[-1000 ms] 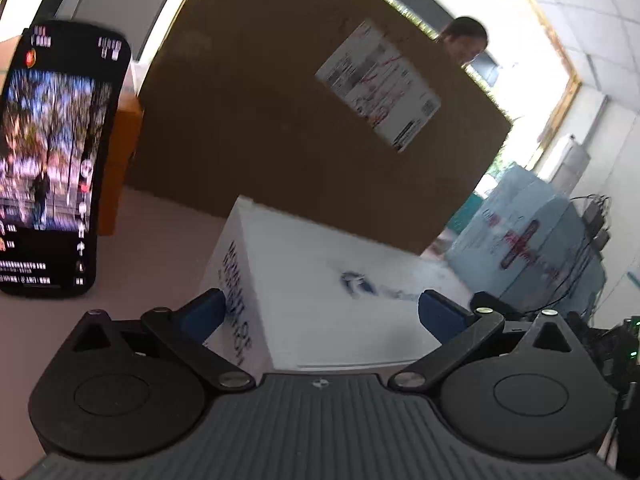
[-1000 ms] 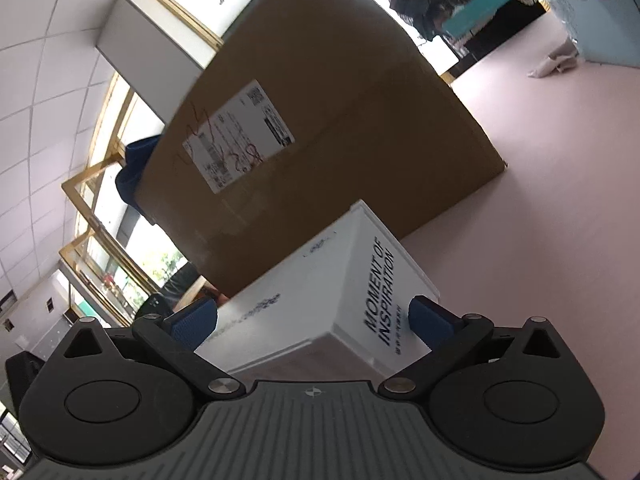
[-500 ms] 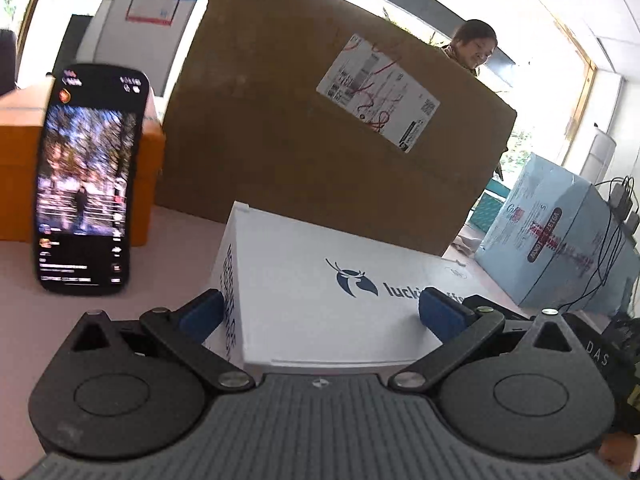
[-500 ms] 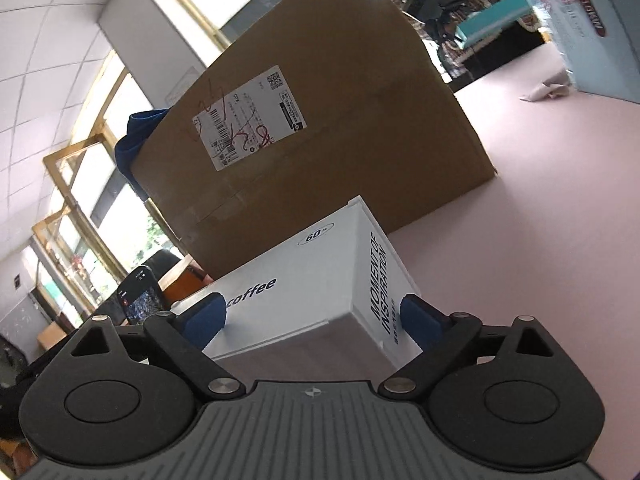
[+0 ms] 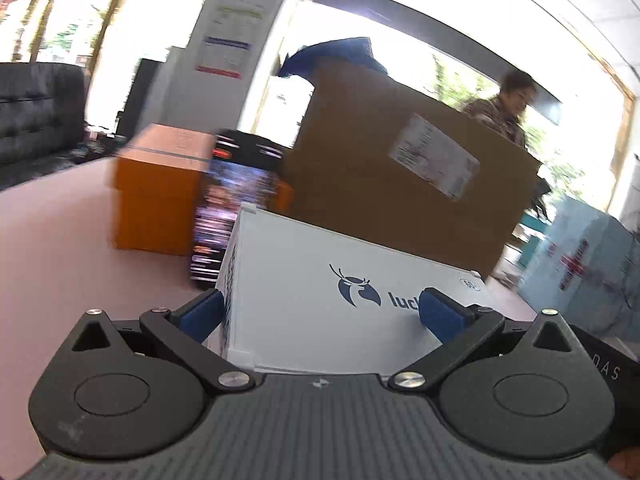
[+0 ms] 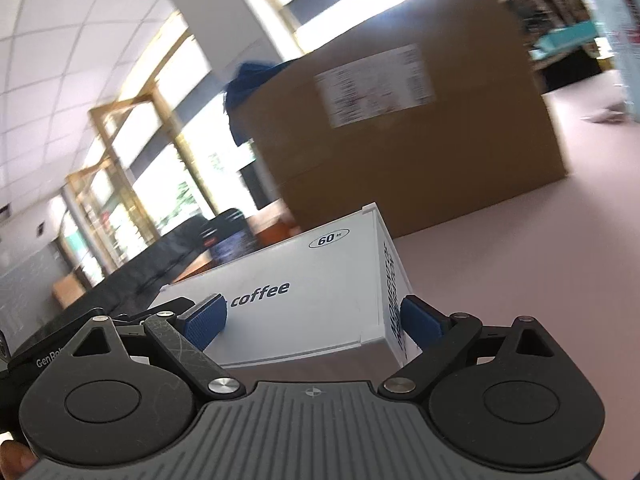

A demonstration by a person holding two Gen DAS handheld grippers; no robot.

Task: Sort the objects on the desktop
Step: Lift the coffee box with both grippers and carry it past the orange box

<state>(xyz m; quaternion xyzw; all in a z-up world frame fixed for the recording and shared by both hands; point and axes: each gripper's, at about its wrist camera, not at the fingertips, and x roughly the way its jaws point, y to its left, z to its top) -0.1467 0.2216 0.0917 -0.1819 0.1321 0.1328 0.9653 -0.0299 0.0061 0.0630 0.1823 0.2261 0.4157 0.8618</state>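
Both tools grasp the white coffee box (image 5: 320, 280): left tool (image 5: 320, 314), right tool (image 6: 316, 320), bottom centre. Judged mid-carry; next it needs level, matched travel to a bare patch of the table (image 6: 520, 260).

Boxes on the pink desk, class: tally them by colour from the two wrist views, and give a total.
White box: 1
Brown cardboard box: 1
Orange box: 1
Light blue box: 1
Total: 4
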